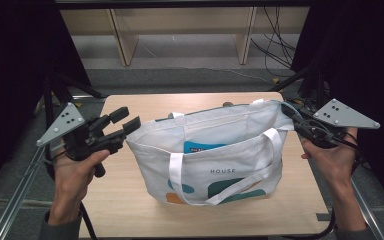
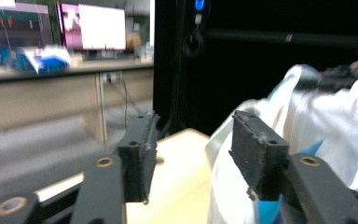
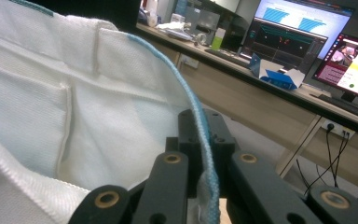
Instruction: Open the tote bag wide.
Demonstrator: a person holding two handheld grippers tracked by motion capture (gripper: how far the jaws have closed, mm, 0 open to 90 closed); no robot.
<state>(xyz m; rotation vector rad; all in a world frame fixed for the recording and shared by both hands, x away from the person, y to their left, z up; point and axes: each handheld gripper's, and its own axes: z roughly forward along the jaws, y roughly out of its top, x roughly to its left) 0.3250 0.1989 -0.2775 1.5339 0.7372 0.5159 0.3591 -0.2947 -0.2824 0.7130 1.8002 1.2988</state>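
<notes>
Tote bag (image 1: 215, 155): white, stands mouth up mid-bench (image 1: 130, 210), something blue inside.
Right tongs (image 1: 286, 111): clamped on the bag's blue-edged rim (image 3: 205, 140) at its far right corner.
Left tongs (image 1: 125, 122): jaws apart, nothing between them, just beside the bag's left rim.

A dim work room with a pale wooden table in the middle

The table (image 1: 130, 210) stands on grey carpet (image 1: 190, 77). Beyond the tongs, pale wooden furniture legs (image 1: 122, 42) rise from the floor, with black cables (image 1: 275, 45) trailing near them. Black curtains (image 1: 10, 60) close off both sides. Farther out past the tongs runs a long wooden desk (image 3: 279, 88) carrying lit monitors (image 3: 298, 28) and a blue-and-white box (image 3: 277, 72).
</notes>
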